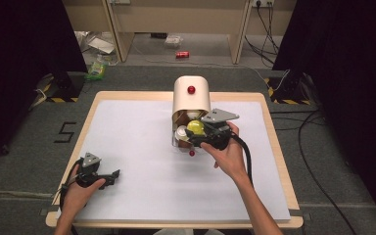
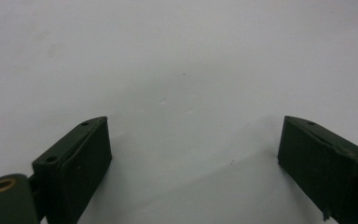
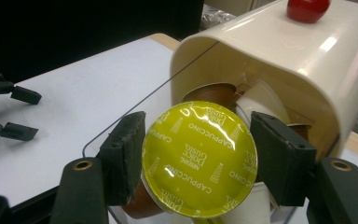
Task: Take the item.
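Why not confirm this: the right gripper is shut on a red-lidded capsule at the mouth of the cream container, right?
Not quite: the lid is yellow-green, not red, as the right gripper view shows. The right gripper is shut on that capsule at the mouth of the cream container.

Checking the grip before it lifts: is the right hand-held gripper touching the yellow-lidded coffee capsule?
Touching. The right gripper view shows the right hand-held gripper with both black pads pressed against the rim of the coffee capsule.

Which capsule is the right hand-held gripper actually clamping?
The yellow-green Cappuccino capsule, foil lid facing the camera, pinched between both pads; the brown capsule and white capsule sit behind in the cream dispenser.
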Tool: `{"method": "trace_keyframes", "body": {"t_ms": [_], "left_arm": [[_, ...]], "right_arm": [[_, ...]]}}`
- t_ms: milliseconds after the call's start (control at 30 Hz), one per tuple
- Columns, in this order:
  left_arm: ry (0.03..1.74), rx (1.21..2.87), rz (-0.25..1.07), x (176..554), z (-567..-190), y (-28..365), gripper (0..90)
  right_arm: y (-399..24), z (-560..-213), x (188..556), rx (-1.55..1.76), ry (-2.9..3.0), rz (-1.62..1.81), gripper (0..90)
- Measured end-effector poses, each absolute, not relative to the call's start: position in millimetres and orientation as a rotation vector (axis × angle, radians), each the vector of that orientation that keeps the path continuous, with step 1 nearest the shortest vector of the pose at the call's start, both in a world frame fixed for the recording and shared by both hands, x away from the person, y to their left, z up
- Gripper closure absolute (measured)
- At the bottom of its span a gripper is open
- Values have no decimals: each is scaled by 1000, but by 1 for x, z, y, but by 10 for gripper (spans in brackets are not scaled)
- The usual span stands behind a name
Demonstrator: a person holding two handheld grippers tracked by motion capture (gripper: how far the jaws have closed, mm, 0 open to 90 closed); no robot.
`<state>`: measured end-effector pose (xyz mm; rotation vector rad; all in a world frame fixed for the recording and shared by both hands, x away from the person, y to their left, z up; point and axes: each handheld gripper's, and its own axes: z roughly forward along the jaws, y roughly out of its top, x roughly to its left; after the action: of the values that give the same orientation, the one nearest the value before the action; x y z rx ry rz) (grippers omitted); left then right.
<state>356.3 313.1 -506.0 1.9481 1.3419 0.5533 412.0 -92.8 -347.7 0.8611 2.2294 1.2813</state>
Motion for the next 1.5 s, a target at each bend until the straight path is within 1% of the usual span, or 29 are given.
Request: {"method": "trace_keyframes", "body": {"t_ms": [433, 733, 1167, 1500], "left_arm": [[1342, 1949, 553, 356, -506, 313, 90], [1342, 1949, 554, 356, -506, 313, 90], [1342, 1948, 553, 356, -506, 313, 91], [1340, 1949, 554, 356, -506, 313, 91]], "right_arm": [[-120, -333, 398, 863, 2168, 1299, 383], [-148, -330, 391, 901, 2119, 1305, 384], [-175, -336, 389, 957, 2087, 1273, 383], [-191, -356, 402, 1027, 2077, 1214, 384]]}}
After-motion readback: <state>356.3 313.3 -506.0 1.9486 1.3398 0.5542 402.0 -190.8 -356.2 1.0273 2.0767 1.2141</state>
